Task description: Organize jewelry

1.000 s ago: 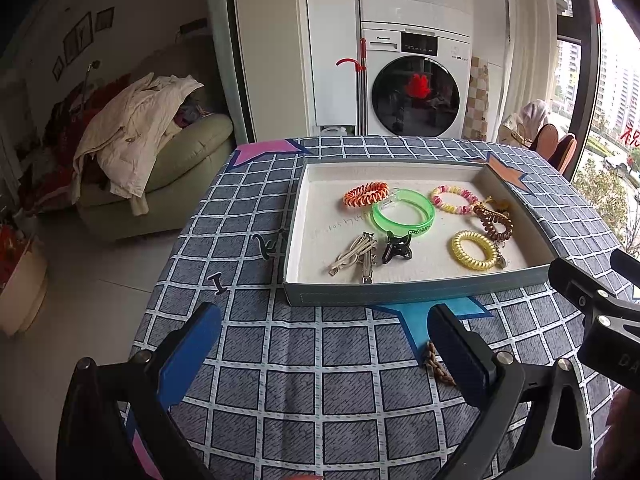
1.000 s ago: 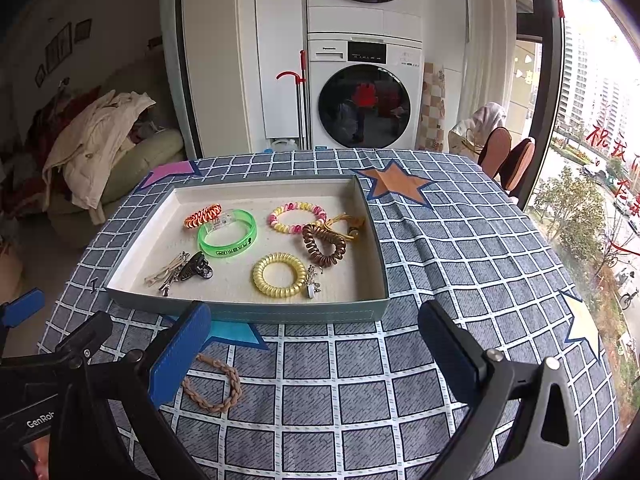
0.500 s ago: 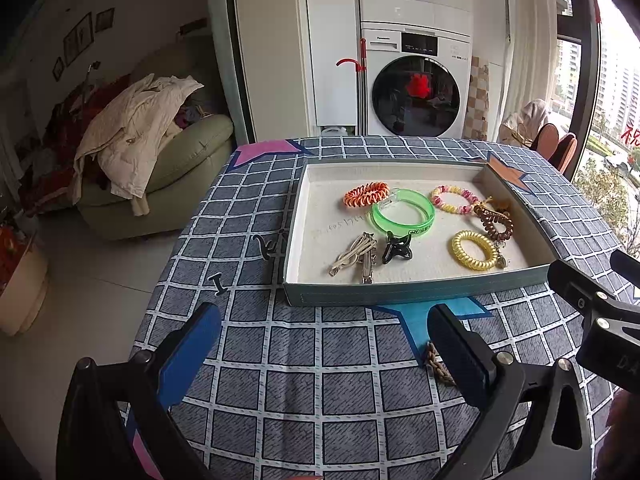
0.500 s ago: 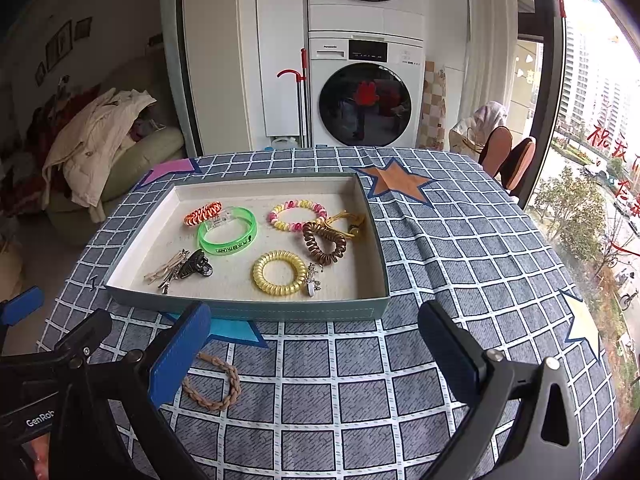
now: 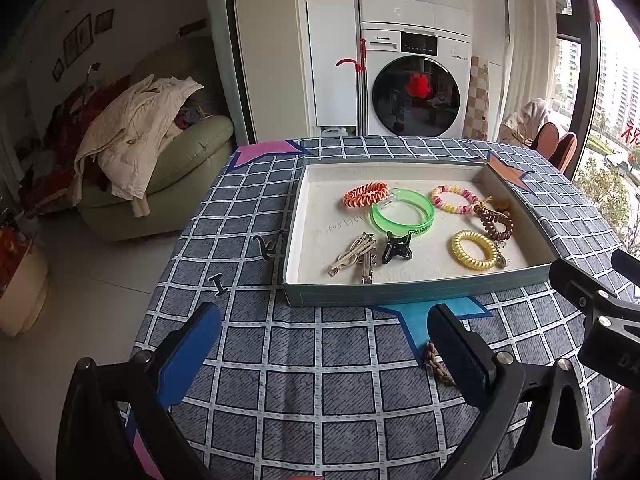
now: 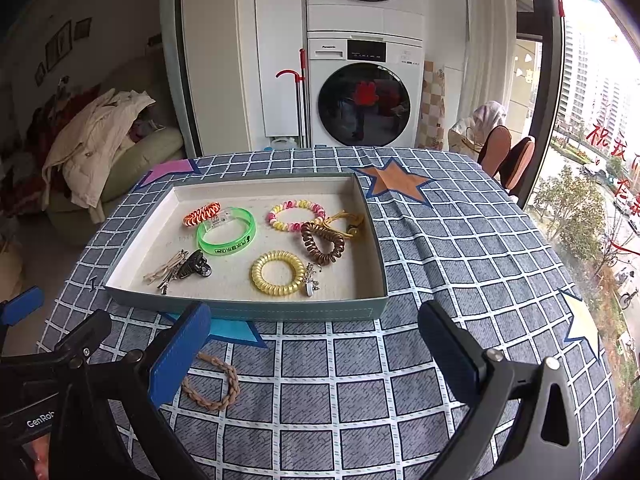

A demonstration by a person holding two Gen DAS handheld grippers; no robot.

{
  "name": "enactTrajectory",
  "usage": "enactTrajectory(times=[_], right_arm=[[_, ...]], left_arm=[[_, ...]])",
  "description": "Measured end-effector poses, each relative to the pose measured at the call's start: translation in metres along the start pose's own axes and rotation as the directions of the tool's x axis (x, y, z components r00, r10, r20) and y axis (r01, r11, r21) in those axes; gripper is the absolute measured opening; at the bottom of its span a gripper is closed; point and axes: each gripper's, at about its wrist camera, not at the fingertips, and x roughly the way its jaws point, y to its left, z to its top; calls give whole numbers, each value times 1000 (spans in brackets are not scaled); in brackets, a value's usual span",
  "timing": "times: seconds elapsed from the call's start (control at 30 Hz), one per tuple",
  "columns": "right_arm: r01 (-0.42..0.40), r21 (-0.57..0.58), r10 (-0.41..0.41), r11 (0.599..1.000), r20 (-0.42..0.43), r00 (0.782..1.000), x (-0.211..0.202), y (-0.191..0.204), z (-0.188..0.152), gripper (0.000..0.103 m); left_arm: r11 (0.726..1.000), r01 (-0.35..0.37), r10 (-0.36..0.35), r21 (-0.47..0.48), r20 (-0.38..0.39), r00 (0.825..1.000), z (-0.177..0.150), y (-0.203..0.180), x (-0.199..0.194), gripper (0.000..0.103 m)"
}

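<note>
Before the tray (image 6: 280, 312), 1 braided bracelet (image 6: 216, 388) lies.

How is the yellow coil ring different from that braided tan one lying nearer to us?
The yellow coil ring lies inside the tray; the braided tan ring lies outside it on the checked tablecloth. The yellow one is a glossy spiral, the tan one a thin matte plait. Both are closed loops lying flat.

Home, laundry/living rm: stacked washer (image 6: 365, 104), sofa (image 5: 160, 168) w/ clothes.
</note>
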Motion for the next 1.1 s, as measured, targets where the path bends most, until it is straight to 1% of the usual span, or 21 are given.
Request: enactTrajectory(times=[0.9,1.1], right_arm=[[1,0,-1,1000,-3,1000,0,-1,0,103],[0,1,0,1000,-3,1000,0,-1,0,103]], left_arm=[[1000,-6,6,4,-4,1000,2,0,-2,103],[1000,6,-6,2,6,1000,2,2,-3,103]])
